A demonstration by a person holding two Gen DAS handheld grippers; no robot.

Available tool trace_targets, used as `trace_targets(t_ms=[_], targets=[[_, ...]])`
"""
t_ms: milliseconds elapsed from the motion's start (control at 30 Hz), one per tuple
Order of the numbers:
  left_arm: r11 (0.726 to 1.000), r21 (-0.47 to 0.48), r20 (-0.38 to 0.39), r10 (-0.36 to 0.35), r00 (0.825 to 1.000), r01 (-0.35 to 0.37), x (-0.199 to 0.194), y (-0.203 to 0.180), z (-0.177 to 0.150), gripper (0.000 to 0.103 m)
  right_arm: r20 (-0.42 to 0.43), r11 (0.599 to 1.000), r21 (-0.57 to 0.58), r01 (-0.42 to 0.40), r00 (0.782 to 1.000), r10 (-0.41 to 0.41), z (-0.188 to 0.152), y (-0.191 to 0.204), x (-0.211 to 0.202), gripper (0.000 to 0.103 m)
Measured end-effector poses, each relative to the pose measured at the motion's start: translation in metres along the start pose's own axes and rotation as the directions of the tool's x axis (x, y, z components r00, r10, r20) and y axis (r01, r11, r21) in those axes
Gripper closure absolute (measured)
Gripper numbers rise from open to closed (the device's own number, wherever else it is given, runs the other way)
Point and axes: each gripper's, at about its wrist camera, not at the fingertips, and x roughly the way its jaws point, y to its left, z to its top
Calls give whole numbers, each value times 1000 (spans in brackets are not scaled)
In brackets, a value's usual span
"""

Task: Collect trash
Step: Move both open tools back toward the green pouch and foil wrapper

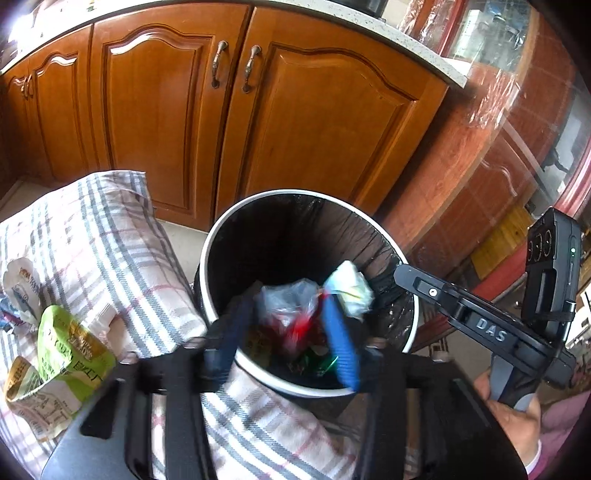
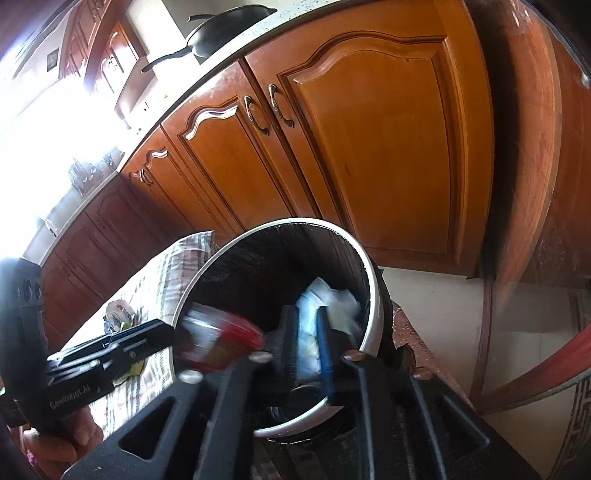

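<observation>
Black liner plastic covered the inside of the white-rimmed trash bin (image 1: pixel 221 236), which stood upright on the floor with its mouth facing up, just before the wooden cabinet doors (image 1: pixel 317 122) and beside a checked cloth (image 1: pixel 110 236). We held both tools over that mouth, each pointing steeply down into it. Our left gripper (image 1: pixel 291 325) had its jaws spread, and between them a clear plastic bag with red contents (image 1: pixel 291 314) appeared blurred above the rubbish already in the bin; whether the pads touched it we could not tell. Our right gripper (image 2: pixel 304 343) stood partly spread, with a crumpled white and pale blue wrapper (image 2: pixel 325 306) seen just beyond and between its fingers, its long axis running roughly along them toward the bin's far wall; contact there was also unclear. On the cloth, well apart from the bin, lay a green snack packet (image 1: pixel 70 350) and a torn white wrapper (image 1: pixel 18 291). A black pan (image 2: pixel 221 33) sat on the counter above the doors.
</observation>
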Motion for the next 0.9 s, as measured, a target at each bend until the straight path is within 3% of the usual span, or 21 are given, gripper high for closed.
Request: trace_targets(t_ms=[33, 67, 133, 267, 367, 467, 900], targets=[[1000, -5, 3, -3, 1000, 3, -2, 1, -1, 55, 6, 1000, 6, -4, 1000, 4, -1, -1, -2, 62], [1000, -9, 4, -3, 1000, 3, -4, 4, -3, 55, 13, 1000, 10, -9, 1000, 9, -2, -1, -4, 56], [1000, -19, 12, -6, 1000, 6, -11, 9, -8, 55, 22, 1000, 16, -20, 1000, 19, -4, 0, -8, 53], [999, -37, 33, 6, 999, -5, -30, 22, -22, 48, 41, 998, 25, -52, 998, 51, -10, 6, -17, 29], [998, -56, 44, 17, 999, -15, -45, 36, -33, 47, 51, 997, 15, -71, 996, 70, -17, 18, -24, 19], [996, -84, 58, 41, 997, -37, -63, 54, -45, 47, 52, 995, 5, -97, 994, 96, -25, 33, -27, 13], [964, -243, 91, 135, 987, -109, -122, 133, -88, 47, -41, 980, -49, -192, 981, 190, -65, 105, -12, 12]])
